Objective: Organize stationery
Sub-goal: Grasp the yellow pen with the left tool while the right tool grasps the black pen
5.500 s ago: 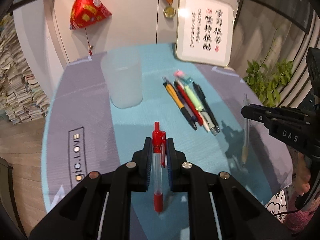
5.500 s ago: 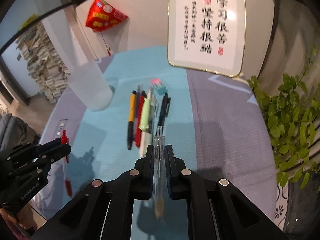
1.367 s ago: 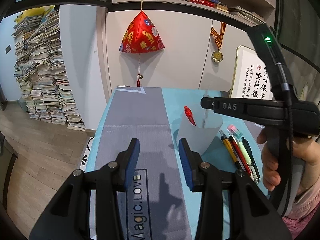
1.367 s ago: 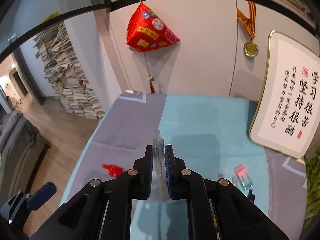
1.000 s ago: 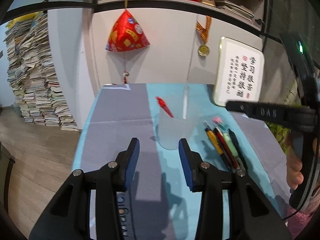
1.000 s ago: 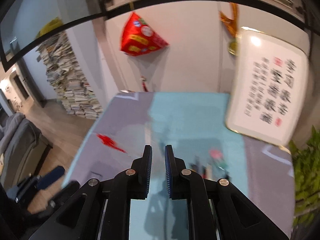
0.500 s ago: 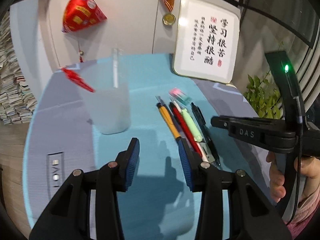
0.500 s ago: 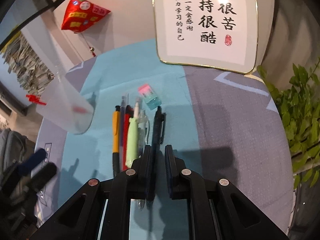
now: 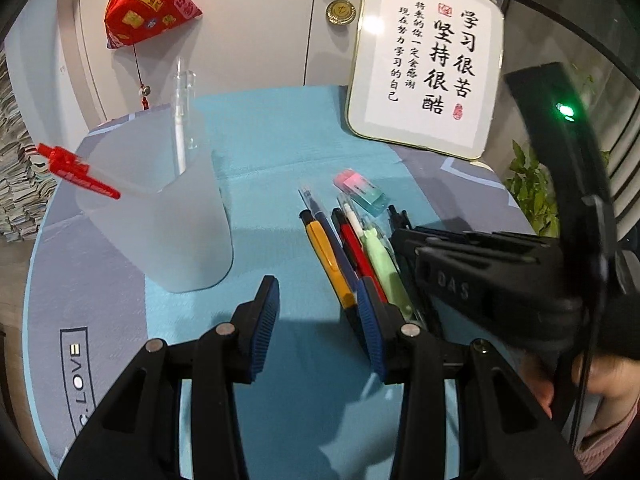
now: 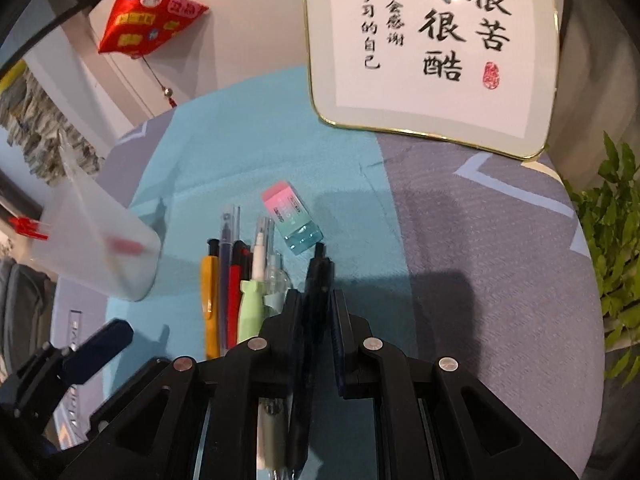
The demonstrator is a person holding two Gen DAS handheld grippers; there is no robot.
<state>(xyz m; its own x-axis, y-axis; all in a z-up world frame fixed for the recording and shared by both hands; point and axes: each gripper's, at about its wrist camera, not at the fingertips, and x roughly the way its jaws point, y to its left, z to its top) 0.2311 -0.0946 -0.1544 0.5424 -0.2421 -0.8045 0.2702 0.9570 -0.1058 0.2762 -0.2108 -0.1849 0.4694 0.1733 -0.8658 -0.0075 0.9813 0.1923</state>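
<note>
A frosted plastic cup stands on the table with a red pen and a clear pen in it; it also shows in the right wrist view. A row of pens lies to its right: orange, dark blue, red, green and black. My left gripper is open and empty, low over the near ends of the orange pen. My right gripper is shut on the black pen at the row's right edge. A pink-green eraser lies just beyond.
A framed calligraphy board leans at the table's back right. A red pyramid ornament and a medal hang on the wall behind. A green plant stands off the right edge. The table has a teal and grey cloth.
Both pens held earlier now stand in the cup. Both grippers came back down to the pen row; the right one has closed on the black pen, the left stays open.
</note>
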